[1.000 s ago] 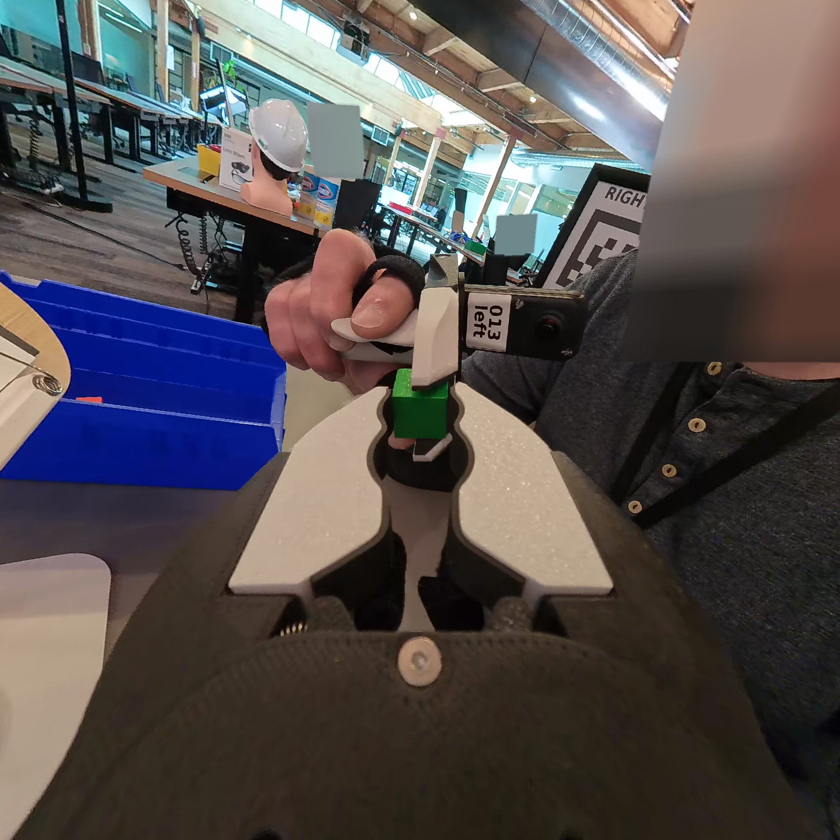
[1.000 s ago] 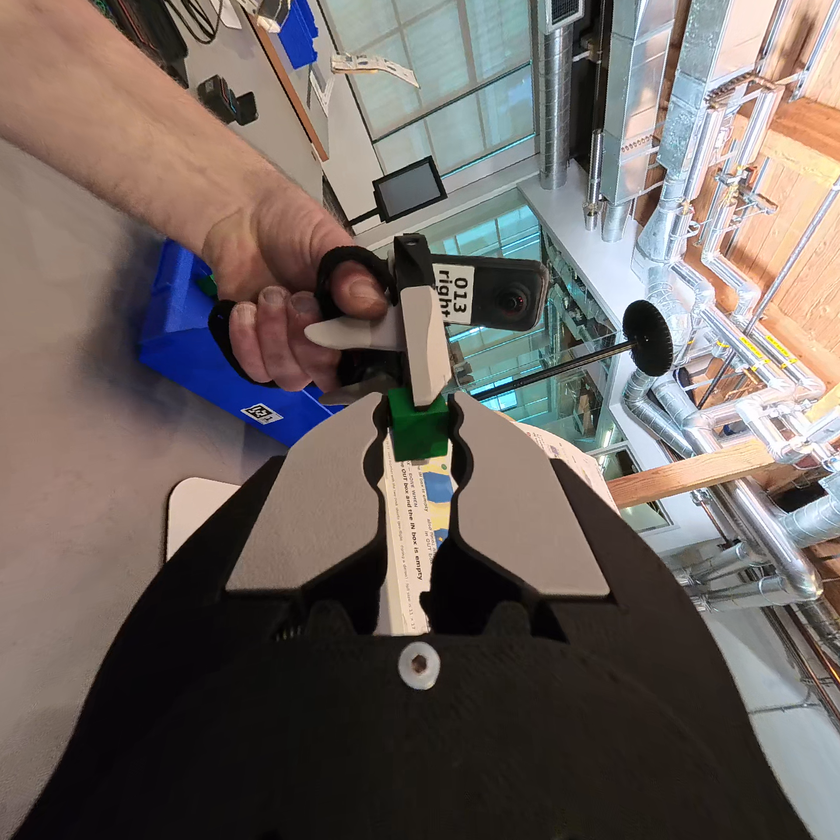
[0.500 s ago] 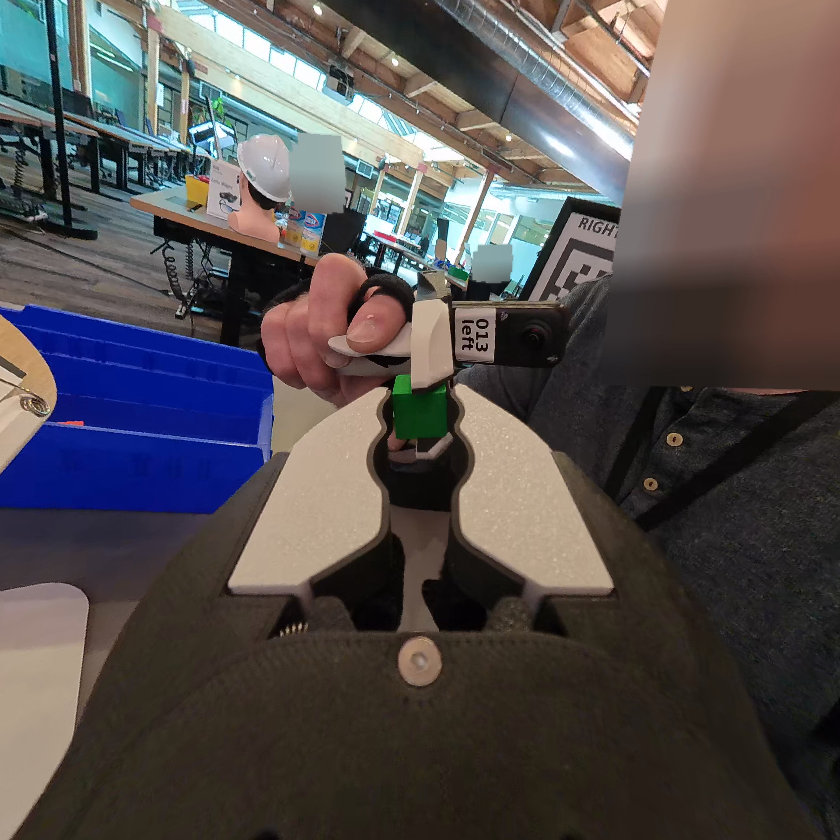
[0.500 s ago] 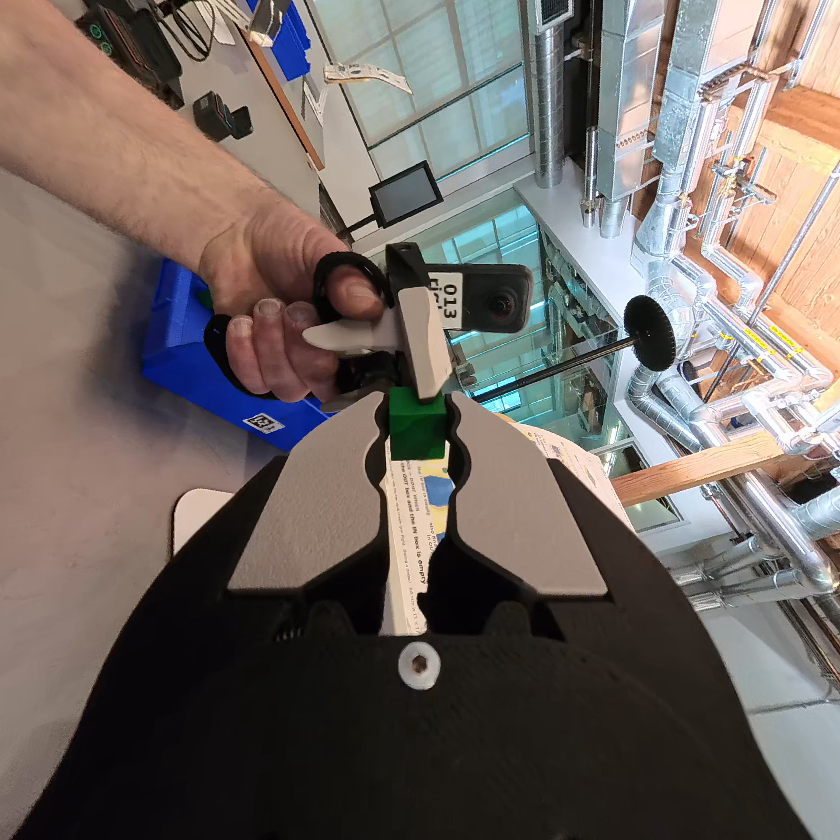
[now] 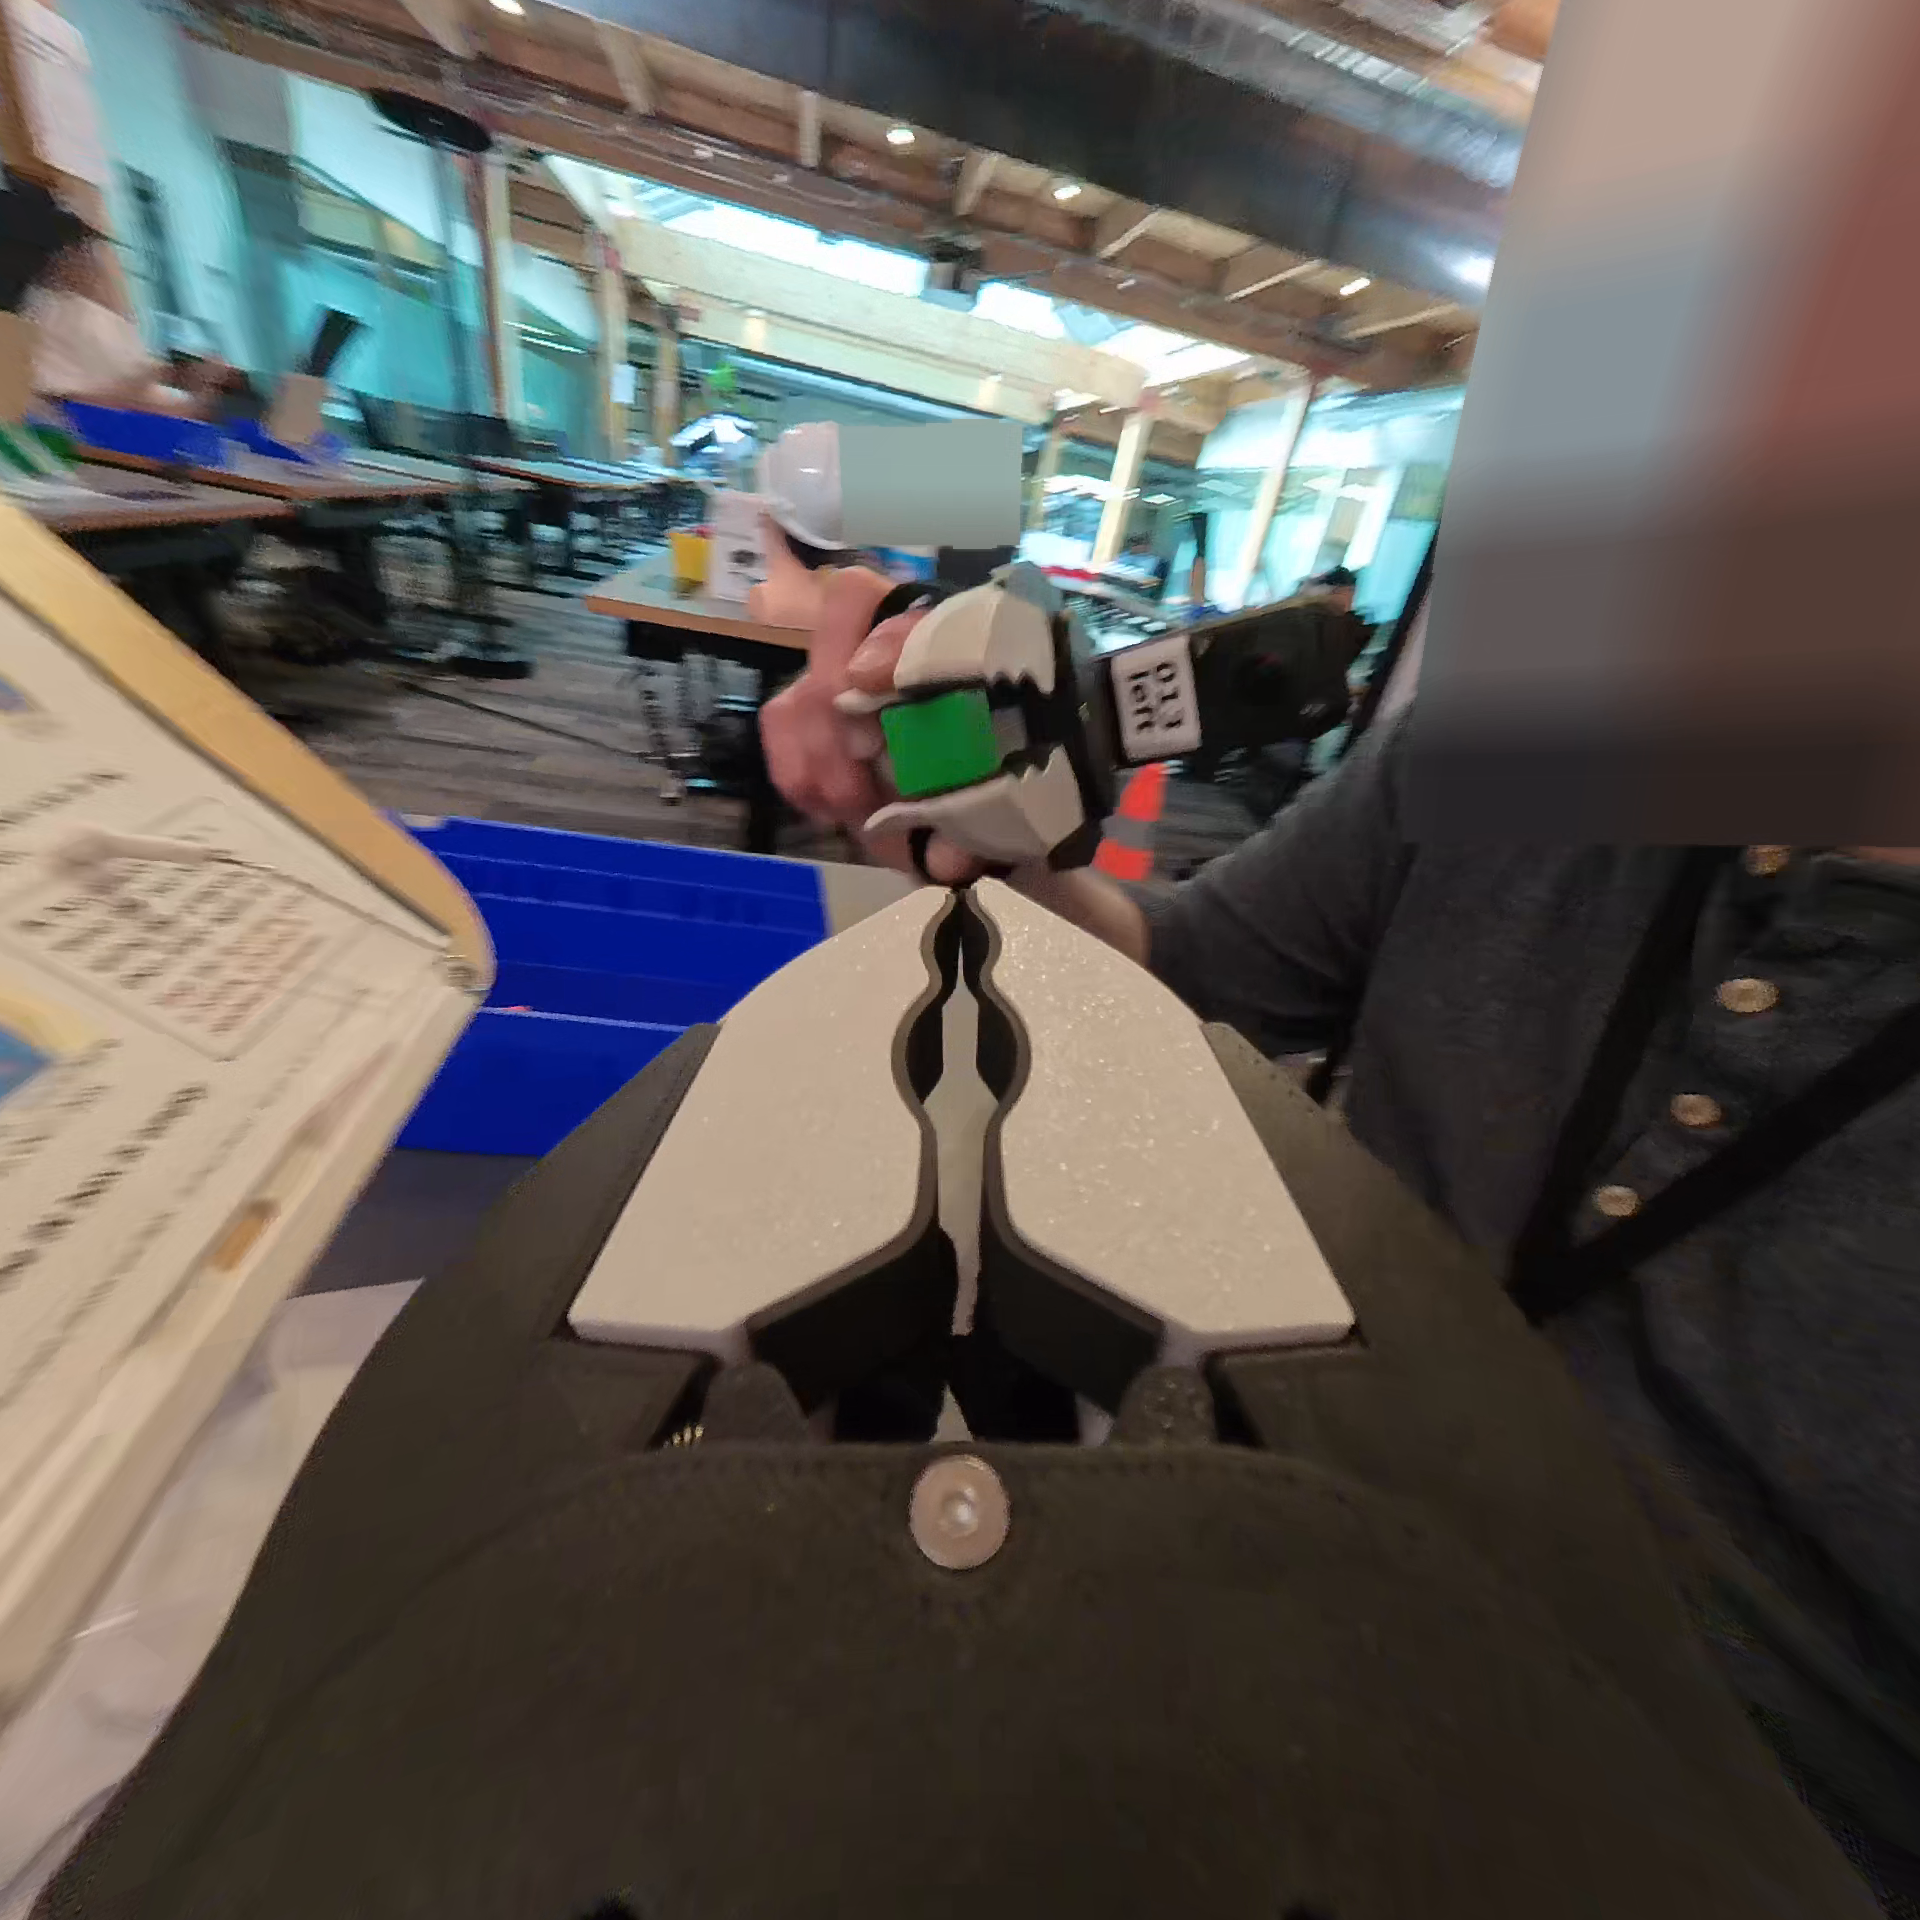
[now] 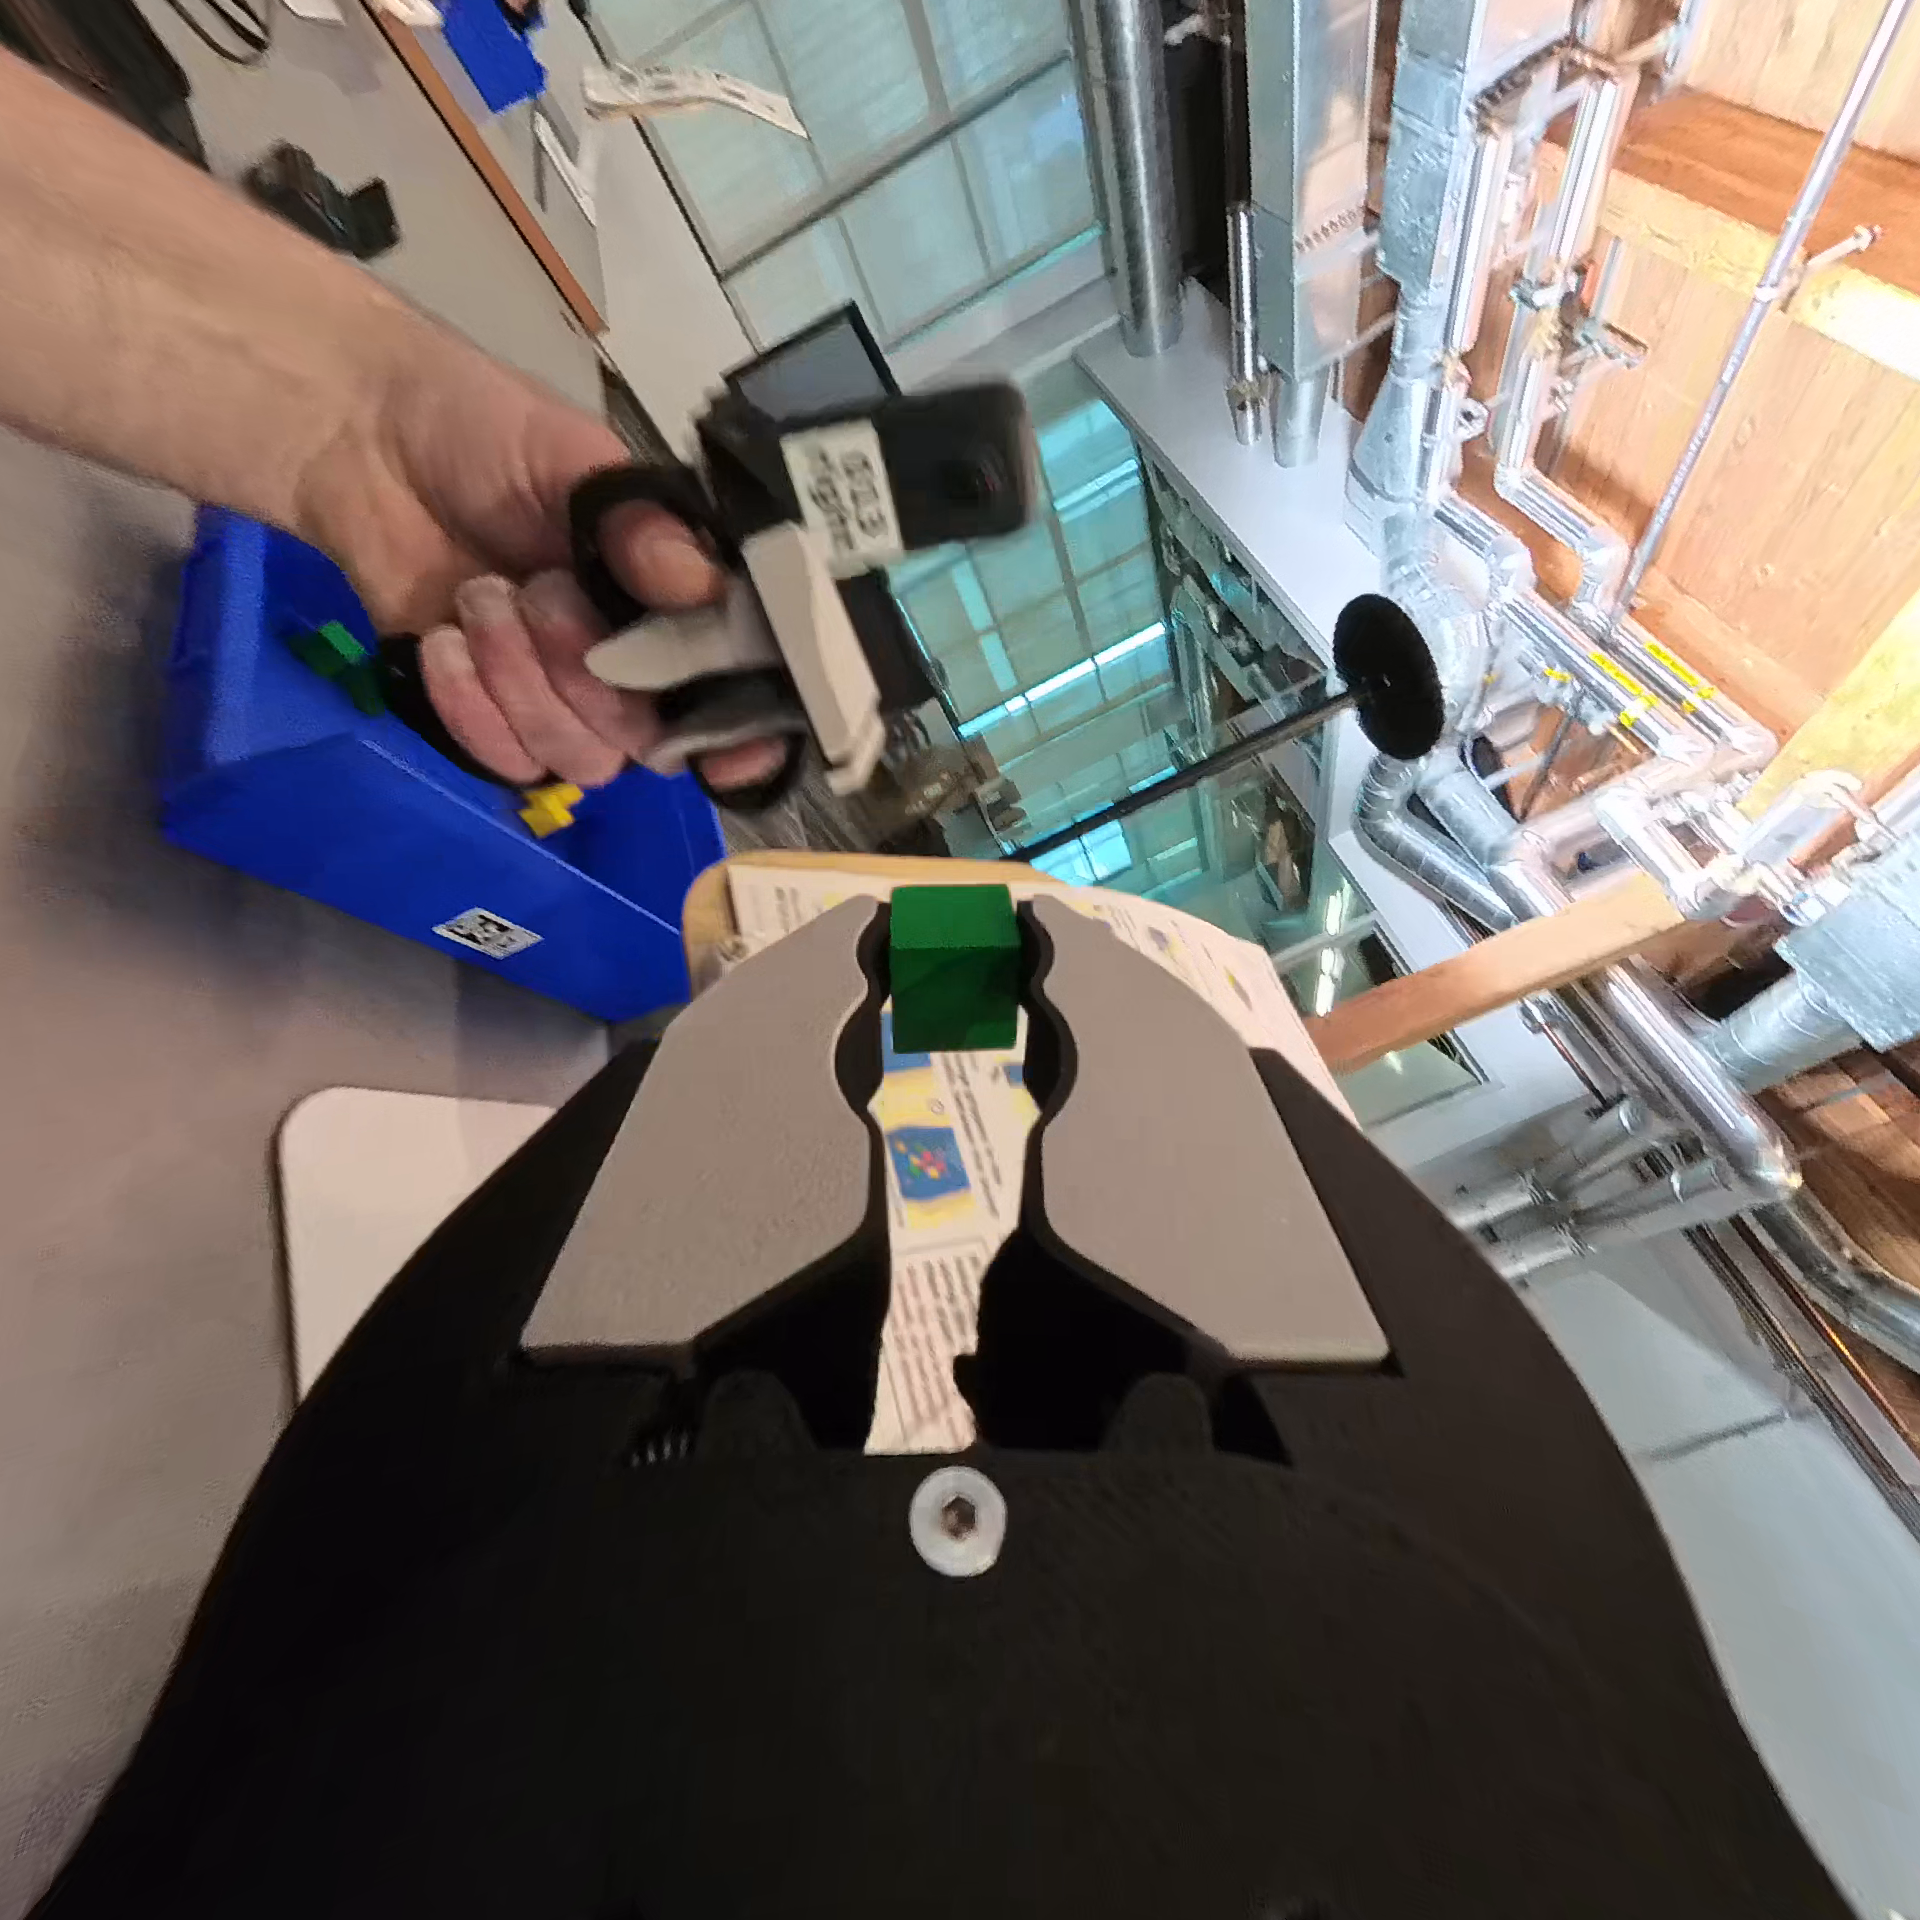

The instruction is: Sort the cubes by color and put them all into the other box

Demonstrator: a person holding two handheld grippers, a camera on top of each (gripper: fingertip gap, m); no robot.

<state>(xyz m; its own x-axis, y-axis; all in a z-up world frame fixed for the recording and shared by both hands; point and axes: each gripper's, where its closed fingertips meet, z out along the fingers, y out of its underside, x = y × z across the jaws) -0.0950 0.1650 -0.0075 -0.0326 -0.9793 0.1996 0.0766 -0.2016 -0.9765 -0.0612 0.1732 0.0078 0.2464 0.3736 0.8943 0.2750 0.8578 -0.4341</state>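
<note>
The right tongs (image 6: 954, 961) clamp a green cube (image 6: 953, 982) between both pads; the left tongs (image 5: 958, 914) are together, bare.

Bright daylight from ceiling skylights (image 5: 935, 260) and tall windows (image 6: 883, 156) beyond the jaws, strong motion blur left of the jaws, fisheye bending at edges, soft shadows, near housing sharp
</note>
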